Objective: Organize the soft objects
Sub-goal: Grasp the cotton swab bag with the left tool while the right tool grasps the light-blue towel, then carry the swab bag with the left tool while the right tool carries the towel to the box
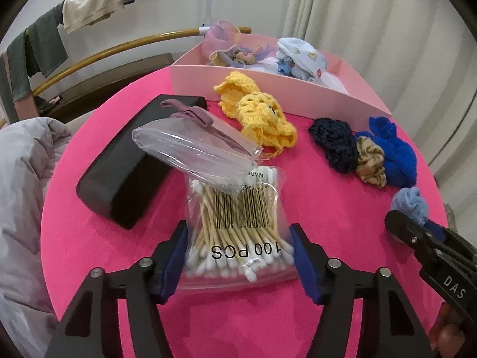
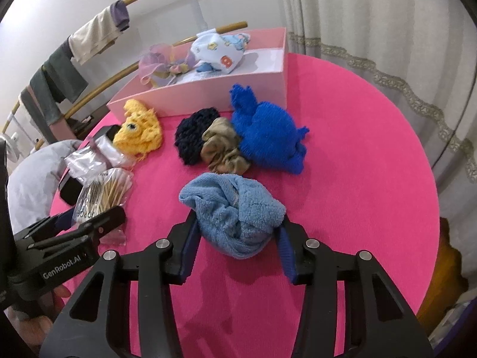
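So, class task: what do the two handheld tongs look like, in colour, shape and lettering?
Both tongs, left and right, are black angular frames with silver bolts and dark blue ribbed pads. White lettering reads "GenRobot.AI" on the left, "DAS" on the right.

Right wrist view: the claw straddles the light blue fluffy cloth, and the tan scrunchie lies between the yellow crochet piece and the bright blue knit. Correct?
Not quite. In the right wrist view the tan scrunchie lies between the dark navy knit and the bright blue knit, not the yellow crochet piece. The right claw does straddle the light blue fluffy cloth.
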The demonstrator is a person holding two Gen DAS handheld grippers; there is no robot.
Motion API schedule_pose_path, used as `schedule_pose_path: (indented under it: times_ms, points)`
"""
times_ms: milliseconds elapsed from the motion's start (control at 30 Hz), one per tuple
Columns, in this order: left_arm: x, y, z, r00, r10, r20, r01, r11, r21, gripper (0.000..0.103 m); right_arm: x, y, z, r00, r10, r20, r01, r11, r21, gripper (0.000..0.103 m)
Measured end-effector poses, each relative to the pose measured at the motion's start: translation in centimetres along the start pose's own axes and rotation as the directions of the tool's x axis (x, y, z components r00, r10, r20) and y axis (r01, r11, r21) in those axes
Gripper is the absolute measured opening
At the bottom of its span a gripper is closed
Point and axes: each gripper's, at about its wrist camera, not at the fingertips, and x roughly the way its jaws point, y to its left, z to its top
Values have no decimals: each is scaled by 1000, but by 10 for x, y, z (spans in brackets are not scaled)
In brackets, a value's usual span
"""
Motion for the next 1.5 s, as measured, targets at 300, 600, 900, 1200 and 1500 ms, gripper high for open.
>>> schedule_pose_path:
  times_ms: [300, 600, 900, 1200, 1500]
  points:
    - [-17, 3, -14, 1000, 3, 0, -3, 1000, 7, 60, -10, 6, -1, 1000, 11, 13, -11, 1000, -11, 43]
    - [-28, 4, -18, 1000, -26, 6, 26, 1000, 5, 53, -17, 7, -3, 1000, 18, 20, -18, 1000, -14, 43]
    - [-45, 8, -37, 999, -32, 4, 32, 999, -8, 51, -21, 14, -4, 999, 35, 20, -34, 999, -32, 43]
    - [-83, 2, -28, 996, -34, 83, 31, 999, 38, 49, -42, 22, 2, 997, 45, 62, -42, 997, -59, 43]
    - [-124, -5, -4, 981, -49, 189, 35, 997, 74, 49, -61, 24, 24, 992, 58, 116, -50, 996, -76, 43]
